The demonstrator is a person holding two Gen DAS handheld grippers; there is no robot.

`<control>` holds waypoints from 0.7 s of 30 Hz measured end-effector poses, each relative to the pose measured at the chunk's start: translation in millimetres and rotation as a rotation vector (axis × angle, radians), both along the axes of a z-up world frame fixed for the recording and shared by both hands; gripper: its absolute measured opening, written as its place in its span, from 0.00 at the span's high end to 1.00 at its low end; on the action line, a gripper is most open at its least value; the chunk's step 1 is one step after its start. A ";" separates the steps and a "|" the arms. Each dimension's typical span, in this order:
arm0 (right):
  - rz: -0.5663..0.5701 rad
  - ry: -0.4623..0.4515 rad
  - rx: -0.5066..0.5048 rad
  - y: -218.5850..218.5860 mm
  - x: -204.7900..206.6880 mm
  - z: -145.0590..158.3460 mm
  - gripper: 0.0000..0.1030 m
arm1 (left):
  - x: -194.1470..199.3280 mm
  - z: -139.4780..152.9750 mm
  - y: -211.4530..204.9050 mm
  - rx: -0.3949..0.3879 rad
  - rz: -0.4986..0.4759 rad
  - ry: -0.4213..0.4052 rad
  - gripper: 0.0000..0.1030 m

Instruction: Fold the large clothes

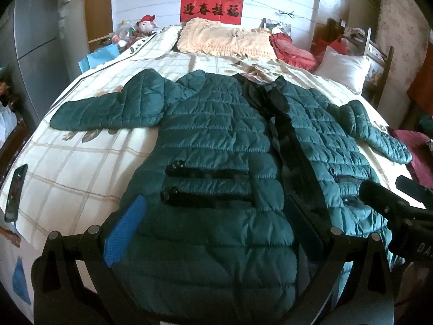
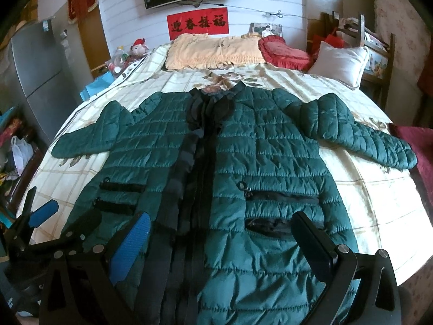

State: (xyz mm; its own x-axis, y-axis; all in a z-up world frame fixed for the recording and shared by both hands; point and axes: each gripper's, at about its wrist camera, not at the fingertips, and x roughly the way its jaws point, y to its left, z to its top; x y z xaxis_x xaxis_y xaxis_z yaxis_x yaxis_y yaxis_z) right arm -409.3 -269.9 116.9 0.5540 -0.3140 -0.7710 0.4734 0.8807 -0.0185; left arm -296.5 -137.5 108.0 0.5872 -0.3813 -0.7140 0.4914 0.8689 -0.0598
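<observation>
A dark green quilted jacket [image 1: 216,140] lies flat and face up on the bed, front open down the black zip line, both sleeves spread sideways. It also shows in the right wrist view [image 2: 243,157]. My left gripper [image 1: 213,216] is open, hovering over the jacket's lower left panel near its hem. My right gripper [image 2: 224,233] is open over the lower right panel and the zip line. Each gripper shows at the edge of the other's view: the right one [image 1: 400,197] and the left one [image 2: 38,211]. Neither holds any cloth.
The bed [image 1: 89,162] has a cream checked sheet. A phone [image 1: 16,192] lies at its left edge. Pillows [image 1: 227,40] and a red cushion [image 1: 292,48] sit at the head. A grey fridge [image 1: 35,35] stands left, a wooden chair [image 2: 376,54] right.
</observation>
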 end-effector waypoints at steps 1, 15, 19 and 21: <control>0.001 -0.003 -0.001 -0.7 1.6 0.8 0.00 | 1.7 1.2 -0.7 -0.003 0.003 -0.004 0.01; -0.007 -0.011 0.013 -16.3 28.9 2.7 0.00 | 26.0 6.7 -17.0 -0.019 0.005 0.000 0.01; -0.009 -0.011 0.017 -20.8 34.6 1.6 0.00 | 33.4 7.4 -20.0 -0.023 0.009 -0.001 0.01; -0.012 -0.009 0.021 -23.5 37.6 0.8 0.00 | 37.5 6.5 -21.6 -0.020 0.014 -0.001 0.01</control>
